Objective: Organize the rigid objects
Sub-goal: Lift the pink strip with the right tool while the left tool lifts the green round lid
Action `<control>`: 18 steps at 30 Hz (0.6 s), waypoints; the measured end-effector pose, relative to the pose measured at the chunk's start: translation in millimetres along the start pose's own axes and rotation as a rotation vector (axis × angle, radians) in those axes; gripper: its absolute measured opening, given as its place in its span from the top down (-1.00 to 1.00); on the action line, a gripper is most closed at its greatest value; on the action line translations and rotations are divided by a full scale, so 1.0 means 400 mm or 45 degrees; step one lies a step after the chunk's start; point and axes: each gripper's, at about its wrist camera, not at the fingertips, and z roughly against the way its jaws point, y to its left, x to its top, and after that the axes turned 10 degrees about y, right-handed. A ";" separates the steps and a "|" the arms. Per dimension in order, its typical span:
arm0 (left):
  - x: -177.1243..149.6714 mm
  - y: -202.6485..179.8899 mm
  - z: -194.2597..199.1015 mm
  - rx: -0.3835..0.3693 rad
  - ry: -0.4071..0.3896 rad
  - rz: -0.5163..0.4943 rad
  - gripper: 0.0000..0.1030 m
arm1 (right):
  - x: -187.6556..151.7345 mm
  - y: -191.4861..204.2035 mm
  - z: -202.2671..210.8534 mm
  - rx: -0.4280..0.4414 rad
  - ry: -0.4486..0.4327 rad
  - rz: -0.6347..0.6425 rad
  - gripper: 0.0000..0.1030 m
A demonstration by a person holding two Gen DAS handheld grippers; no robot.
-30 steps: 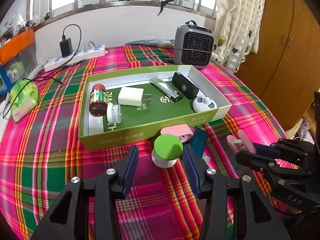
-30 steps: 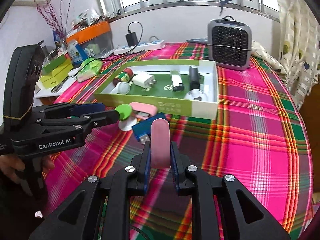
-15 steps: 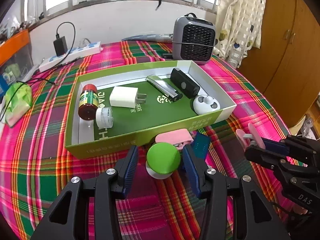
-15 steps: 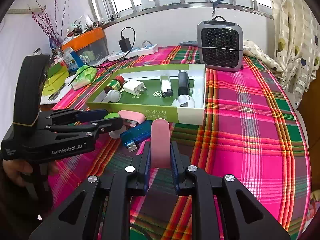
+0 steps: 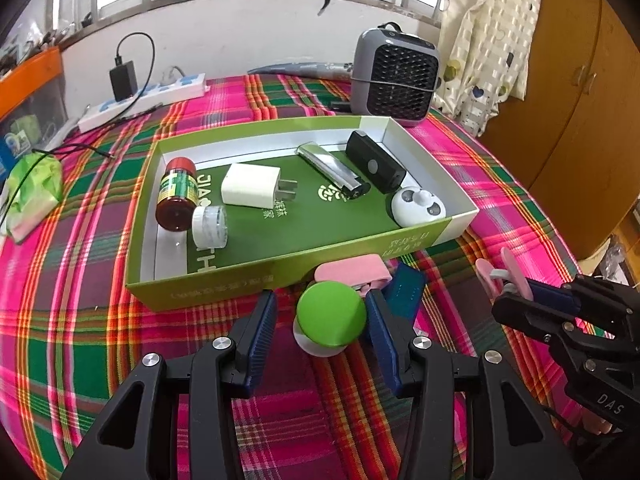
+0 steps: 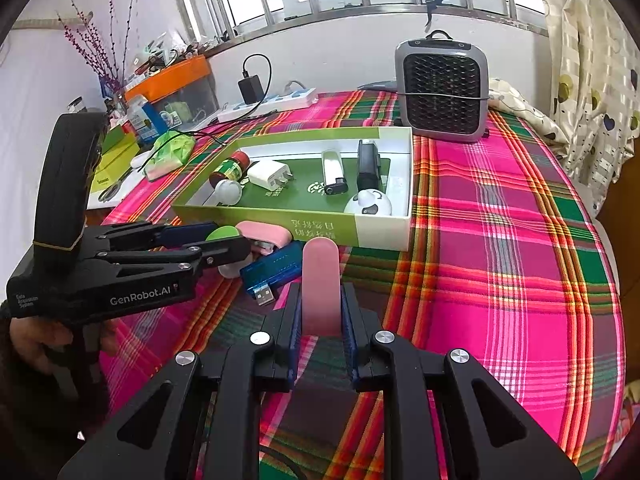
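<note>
1. My left gripper (image 5: 320,322) is spread wide around the green-capped jar (image 5: 331,318), which stands just outside the box (image 5: 224,284); the right pad looks to be touching the cap.
2. My right gripper (image 6: 320,320) is clamped on the pink clip (image 6: 321,280).
3. Risk: closing off-centre could tip the jar into the pink case (image 5: 353,270).
4. Since a second ago, the left gripper has crept closer around the jar.

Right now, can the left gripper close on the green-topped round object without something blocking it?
Probably yes. The left gripper stands open with the green-topped round object between its fingers. The pink case and blue USB device lie close behind, so the right finger may brush them.
</note>
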 end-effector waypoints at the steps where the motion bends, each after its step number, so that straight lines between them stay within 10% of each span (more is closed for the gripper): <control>1: -0.001 0.000 0.000 0.000 -0.001 0.000 0.14 | 0.000 0.000 0.001 0.000 -0.001 0.001 0.63; 18: -0.008 -0.010 0.007 -0.013 -0.012 -0.015 0.37 | -0.001 0.002 0.003 -0.002 -0.005 0.003 0.63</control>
